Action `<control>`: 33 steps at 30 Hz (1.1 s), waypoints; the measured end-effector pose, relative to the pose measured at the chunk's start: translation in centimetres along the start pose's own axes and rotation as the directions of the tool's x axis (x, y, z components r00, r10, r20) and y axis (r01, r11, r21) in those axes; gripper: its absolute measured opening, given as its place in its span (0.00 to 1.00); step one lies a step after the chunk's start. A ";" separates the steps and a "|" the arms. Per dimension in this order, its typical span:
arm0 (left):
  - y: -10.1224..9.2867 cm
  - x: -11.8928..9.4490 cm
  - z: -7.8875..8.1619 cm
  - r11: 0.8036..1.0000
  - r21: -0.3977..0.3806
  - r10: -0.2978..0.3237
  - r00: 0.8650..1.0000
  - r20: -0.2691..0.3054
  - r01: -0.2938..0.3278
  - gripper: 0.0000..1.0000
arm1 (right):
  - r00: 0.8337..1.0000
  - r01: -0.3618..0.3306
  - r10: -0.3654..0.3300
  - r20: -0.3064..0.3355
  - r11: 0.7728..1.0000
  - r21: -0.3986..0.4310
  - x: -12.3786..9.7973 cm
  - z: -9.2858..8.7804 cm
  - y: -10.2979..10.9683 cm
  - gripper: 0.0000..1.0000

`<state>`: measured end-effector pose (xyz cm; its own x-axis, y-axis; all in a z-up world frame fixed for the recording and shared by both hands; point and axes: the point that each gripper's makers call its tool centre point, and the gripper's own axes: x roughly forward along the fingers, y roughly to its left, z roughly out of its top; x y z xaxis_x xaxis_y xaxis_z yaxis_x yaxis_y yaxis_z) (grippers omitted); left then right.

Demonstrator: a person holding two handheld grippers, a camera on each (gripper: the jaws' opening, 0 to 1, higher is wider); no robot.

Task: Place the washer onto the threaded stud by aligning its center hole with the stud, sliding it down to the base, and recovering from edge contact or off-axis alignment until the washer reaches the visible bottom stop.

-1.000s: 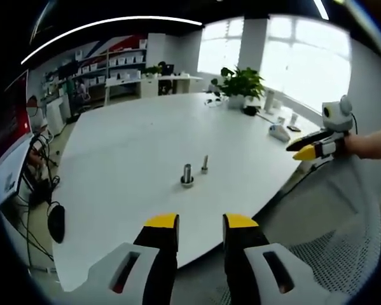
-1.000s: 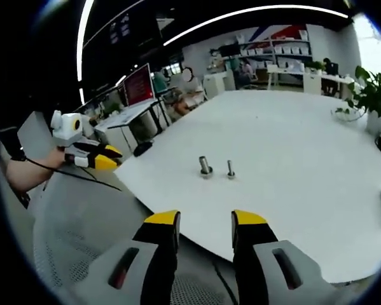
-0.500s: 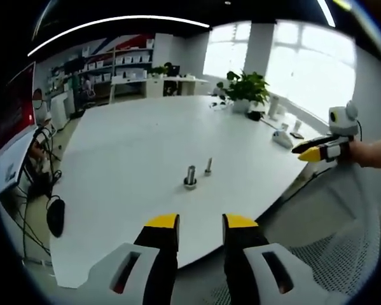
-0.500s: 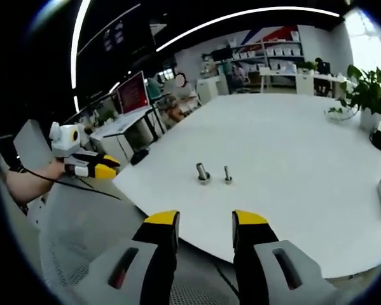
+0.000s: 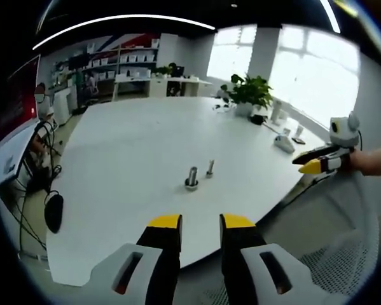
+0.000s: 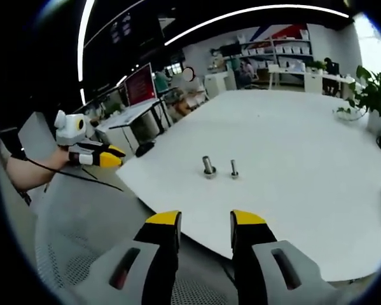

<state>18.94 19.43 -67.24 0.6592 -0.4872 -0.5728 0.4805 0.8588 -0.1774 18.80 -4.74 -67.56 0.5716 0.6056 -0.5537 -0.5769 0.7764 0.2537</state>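
Table [image 5: 133,140], large, white and round-cornered, carried both small metal parts near its front edge, well apart from either tool. Chair mesh [image 6: 69,254] lay below the right hand-held gripper.

Left hand-held gripper [image 5: 200,221] hung off the table edge, jaws a modest gap apart, nothing between them. It also appeared at the left of the right gripper view [image 6: 110,155], tips close together, empty as far as could be seen. Right hand-held gripper [image 6: 200,219] likewise off the table, jaws parted, empty; seen from the left gripper view [image 5: 308,166] it sat low at the table's far right edge.

Thicker stud [image 5: 191,177] stood upright with a wider collar at its base. Thin stud [image 5: 210,168] stood just beside it, upright and not touching. Which was the target, and whether the collar was the washer itself, was too small to tell.

Over the last second both views drifted only slightly; the parts stayed put and the jaw gaps looked unchanged. Judgement: approach had not begun, nothing had been picked up, and the whole task remained ahead.
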 end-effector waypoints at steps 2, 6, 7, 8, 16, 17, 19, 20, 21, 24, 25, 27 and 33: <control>-0.2 0.1 -0.2 1.000 0.010 -0.003 1.000 -0.015 0.003 0.21 | 1.000 0.003 -0.003 0.000 1.000 0.006 0.0 0.0 -0.1 0.33; -0.1 0.0 -0.2 1.000 -0.002 -0.002 1.000 -0.006 0.002 0.21 | 1.000 0.008 -0.008 -0.008 1.000 0.003 0.1 -0.3 -0.3 0.33; -0.1 0.0 -0.2 1.000 -0.003 -0.003 1.000 -0.008 0.003 0.21 | 1.000 0.008 -0.008 -0.011 1.000 0.004 0.2 -0.4 -0.4 0.33; -0.1 0.0 -0.2 1.000 -0.001 -0.003 1.000 -0.011 0.003 0.22 | 1.000 0.007 -0.007 -0.013 1.000 0.005 0.2 -0.5 -0.4 0.33; 0.0 0.0 -0.1 1.000 -0.008 0.003 1.000 -0.001 -0.003 0.23 | 0.999 0.034 -0.034 -0.017 0.999 -0.009 0.0 -0.5 -0.7 0.33; 0.1 0.0 -0.1 1.000 -0.010 0.003 1.000 0.001 -0.003 0.23 | 0.999 0.036 -0.036 -0.015 0.999 -0.006 0.0 -0.4 -0.7 0.33; 0.0 -0.1 -0.1 1.000 -0.010 0.006 1.000 0.003 -0.006 0.23 | 0.999 0.039 -0.039 -0.023 0.999 -0.008 -0.1 -0.6 -0.6 0.33; 0.0 0.0 -0.1 1.000 -0.009 0.007 1.000 0.002 -0.007 0.23 | 0.999 0.040 -0.040 -0.031 0.999 -0.008 -0.1 -0.8 -0.6 0.33; 0.0 -0.1 -0.2 1.000 -0.009 0.009 1.000 0.001 -0.009 0.23 | 0.999 0.039 -0.040 -0.036 0.999 -0.006 -0.1 -0.9 -0.6 0.33; 0.1 -0.1 0.0 1.000 -0.008 0.014 1.000 0.010 -0.014 0.23 | 0.998 0.049 -0.049 -0.032 0.999 -0.002 -0.2 -0.9 -0.8 0.33; 0.1 -0.1 0.1 1.000 -0.010 0.014 1.000 0.014 -0.014 0.23 | 0.998 0.052 -0.052 -0.025 0.999 0.002 -0.2 -0.8 -1.1 0.33; 0.0 -0.1 0.0 1.000 -0.012 0.012 1.000 0.011 -0.012 0.23 | 0.998 0.054 -0.054 -0.018 0.999 0.004 -0.2 -0.7 -1.1 0.33; -0.1 -0.1 0.1 1.000 -0.007 0.017 1.000 0.014 -0.017 0.22 | 0.997 0.075 -0.075 -0.005 0.997 0.014 -0.5 -0.5 -1.7 0.31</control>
<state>18.92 19.41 -67.05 0.6754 -0.4747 -0.5643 0.4651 0.8681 -0.1736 19.20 -6.50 -68.11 0.6103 0.5449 -0.5749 -0.5244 0.8219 0.2223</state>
